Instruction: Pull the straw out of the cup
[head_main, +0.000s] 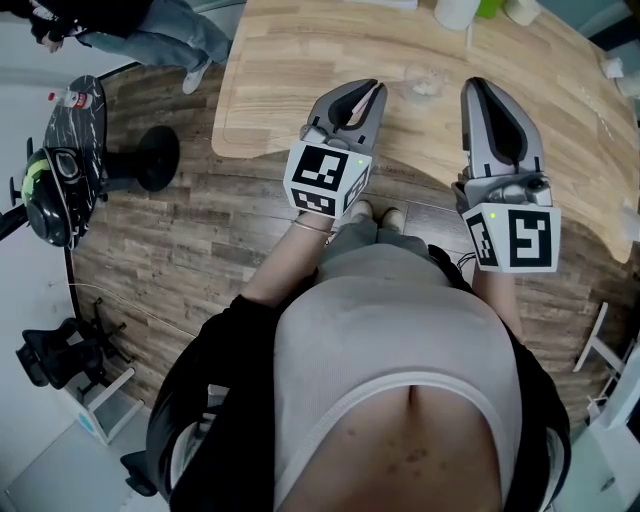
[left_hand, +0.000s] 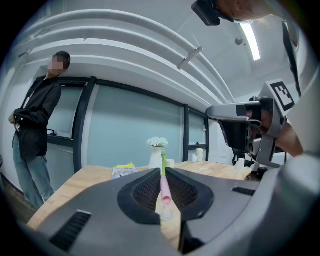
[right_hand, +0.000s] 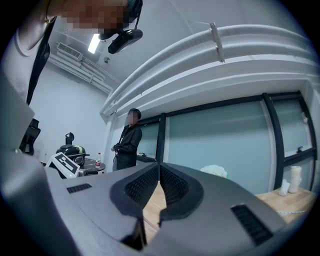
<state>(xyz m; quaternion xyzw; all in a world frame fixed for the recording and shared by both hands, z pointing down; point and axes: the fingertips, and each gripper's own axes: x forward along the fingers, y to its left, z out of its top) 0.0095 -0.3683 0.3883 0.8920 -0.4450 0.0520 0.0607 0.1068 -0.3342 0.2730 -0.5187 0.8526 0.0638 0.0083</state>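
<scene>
Straw (left_hand: 164, 191) sits pinched in left gripper (left_hand: 163, 170) jaws, plain in its view; right gripper (right_hand: 159, 166) clenched empty.

Head view steeply down onto table (head_main: 300, 60); both gripper views low, level across it.

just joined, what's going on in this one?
A person stands at the edge of a wooden table with a gripper in each hand. The left gripper is shut on a pink straw, and no cup is around the straw. The right gripper is shut with nothing in it. A bystander stands by the glass wall.
</scene>
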